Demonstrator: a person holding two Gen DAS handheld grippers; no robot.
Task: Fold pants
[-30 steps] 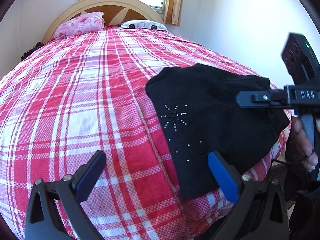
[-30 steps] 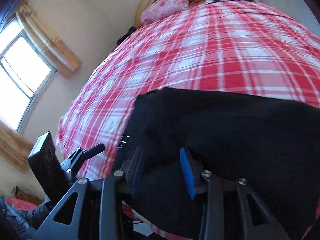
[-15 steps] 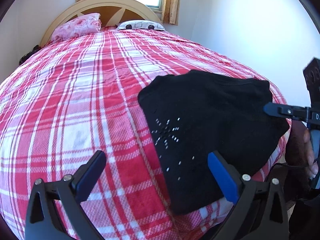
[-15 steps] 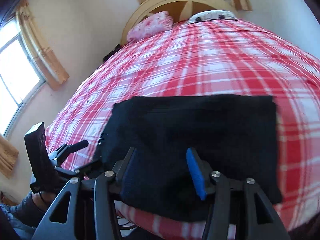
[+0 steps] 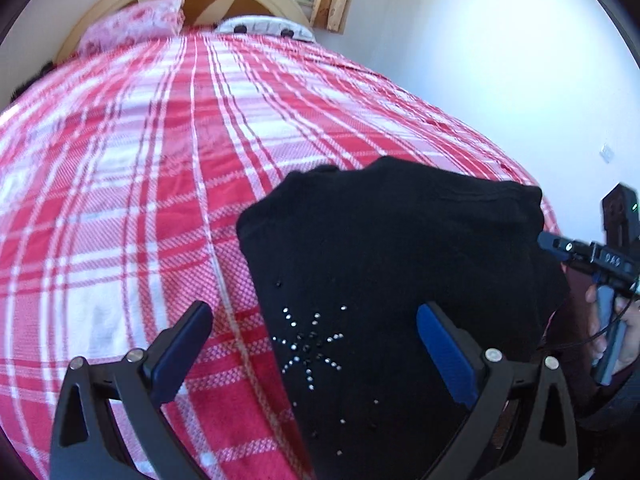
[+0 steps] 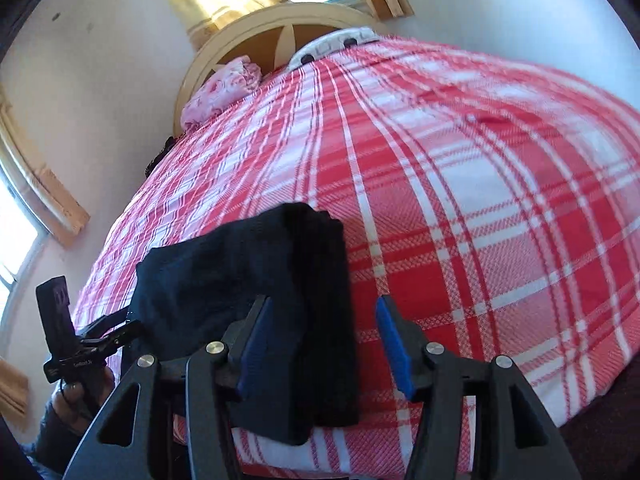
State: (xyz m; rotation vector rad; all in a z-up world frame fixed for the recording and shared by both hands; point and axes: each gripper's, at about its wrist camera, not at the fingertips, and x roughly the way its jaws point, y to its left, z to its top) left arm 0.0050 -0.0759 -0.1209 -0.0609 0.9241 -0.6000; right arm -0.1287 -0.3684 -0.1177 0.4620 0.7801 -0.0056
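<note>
Pants [image 5: 400, 280], black and folded into a compact stack, lie on the red-and-white plaid bedspread [image 5: 140, 180] near the foot edge of the bed, a starburst of small studs [image 5: 308, 344] showing on the top layer. In the left wrist view the left gripper [image 5: 312, 344] hovers with its jaws spread wide, the stack's edge below them, pads clear of the cloth; at 3 o'clock the right gripper [image 5: 560, 248] reaches in. In the right wrist view the right gripper [image 6: 324, 340] is open over the stack's right edge, gripping nothing, the left one at 8 o'clock. At 12 o'clock sit a pink pillow [image 6: 224, 92] and curved headboard [image 6: 280, 28].
</note>
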